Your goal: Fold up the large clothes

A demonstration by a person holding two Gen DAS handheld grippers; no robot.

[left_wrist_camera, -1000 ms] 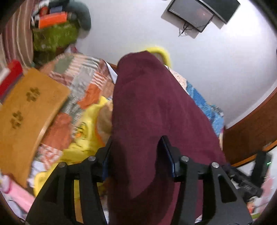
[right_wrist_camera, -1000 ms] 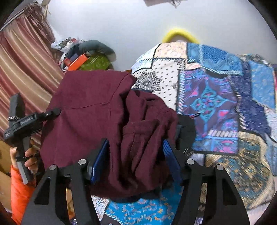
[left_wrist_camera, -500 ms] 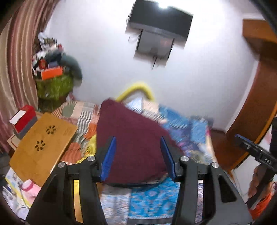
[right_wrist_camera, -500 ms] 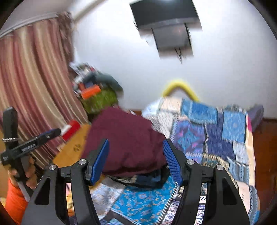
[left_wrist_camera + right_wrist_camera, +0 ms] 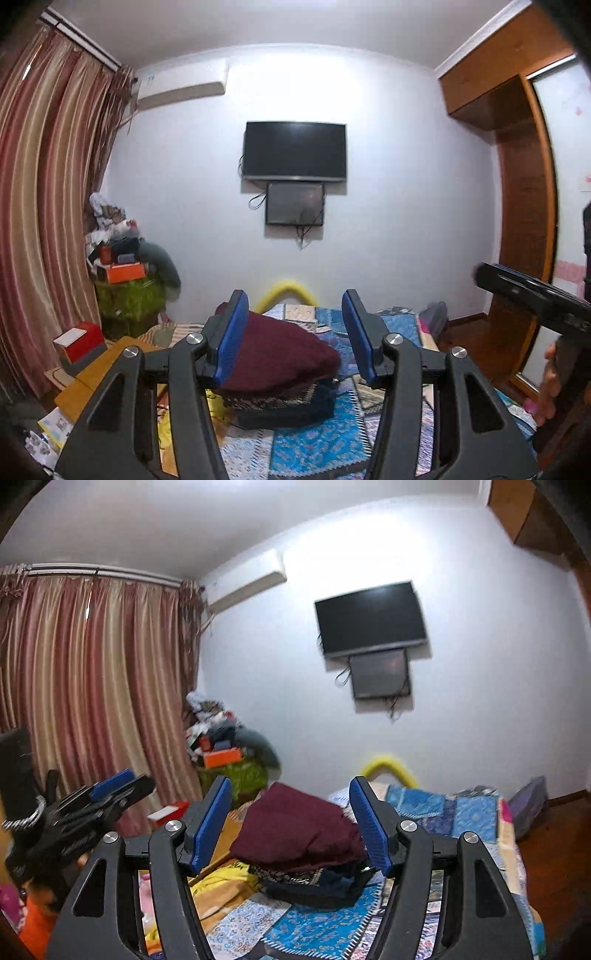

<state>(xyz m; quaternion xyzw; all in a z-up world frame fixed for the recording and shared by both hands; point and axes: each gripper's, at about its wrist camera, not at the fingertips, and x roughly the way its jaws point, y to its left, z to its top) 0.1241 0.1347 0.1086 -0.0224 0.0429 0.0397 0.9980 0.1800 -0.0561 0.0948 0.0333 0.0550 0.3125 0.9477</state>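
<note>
Folds beneath the maroon garment are hidden atop its stack, long axis running leftward; left gripper and right gripper gape wide, empty.

White wall with mounted television, striped curtains left, wooden wardrobe right.

A folded dark maroon cloth garment sits as the top layer of a small stack of folded clothes on the bed's blue patchwork quilt. Its surface is smooth and domed, edges drooping slightly over a patterned dark piece and a navy one beneath.
</note>
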